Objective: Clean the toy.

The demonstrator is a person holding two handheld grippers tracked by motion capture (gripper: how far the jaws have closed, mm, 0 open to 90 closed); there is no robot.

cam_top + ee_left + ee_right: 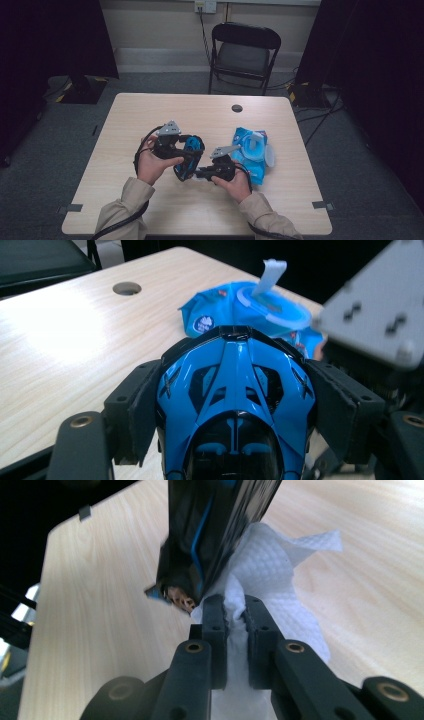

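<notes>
A blue and black toy car (235, 400) sits clamped between the pads (136, 405) of my left gripper (192, 149), nose pointing away from the camera. In the high view the car (189, 156) is held above the middle of the table (165, 110). My right gripper (235, 611) is shut on a crumpled white wipe (272, 562), which presses against the car's dark underside (210, 530). From above, the right gripper (200, 174) reaches in from the right, just below the car.
A blue pack of wet wipes (252, 150) lies right of the hands, its lid open and a sheet sticking up (270, 275). A cable hole (237, 108) is near the table's far edge. A black folding chair (243, 50) stands beyond it.
</notes>
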